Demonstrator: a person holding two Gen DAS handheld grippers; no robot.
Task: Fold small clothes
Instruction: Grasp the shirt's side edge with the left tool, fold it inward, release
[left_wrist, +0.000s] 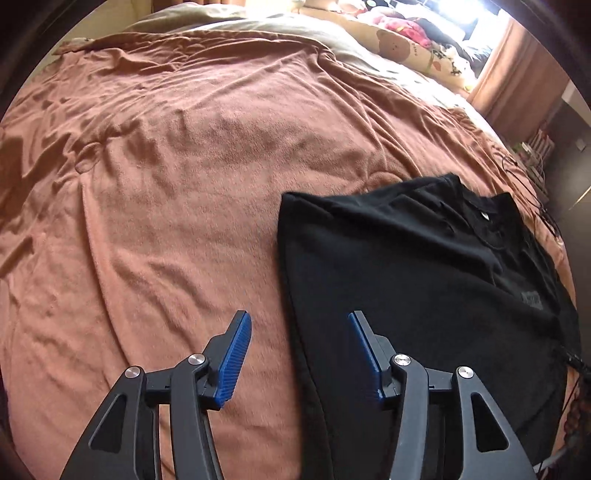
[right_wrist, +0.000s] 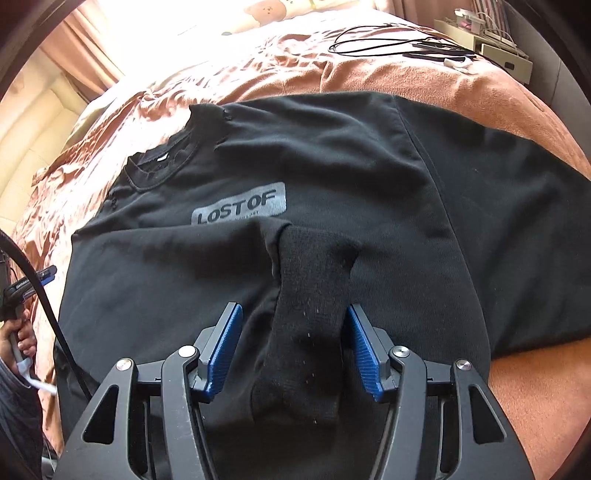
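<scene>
A black sweatshirt (right_wrist: 332, 177) with a grey "LOSTOF" patch (right_wrist: 239, 209) lies flat on the bed, one sleeve folded across its front. In the right wrist view, my right gripper (right_wrist: 293, 314) is open, its blue pads on either side of the ribbed sleeve cuff (right_wrist: 310, 295), not closed on it. In the left wrist view, the sweatshirt (left_wrist: 424, 277) lies at the right, and my left gripper (left_wrist: 299, 321) is open and empty, hovering over its left edge. The left gripper also shows at the left edge of the right wrist view (right_wrist: 44, 277).
A rust-brown blanket (left_wrist: 166, 184) covers the bed. Pillows and soft toys (left_wrist: 413, 37) lie at the head. Black cables and small devices (right_wrist: 424, 44) lie on the blanket beyond the sweatshirt, beside a bedside shelf (right_wrist: 495, 44). A curtain (left_wrist: 517, 81) hangs at the window.
</scene>
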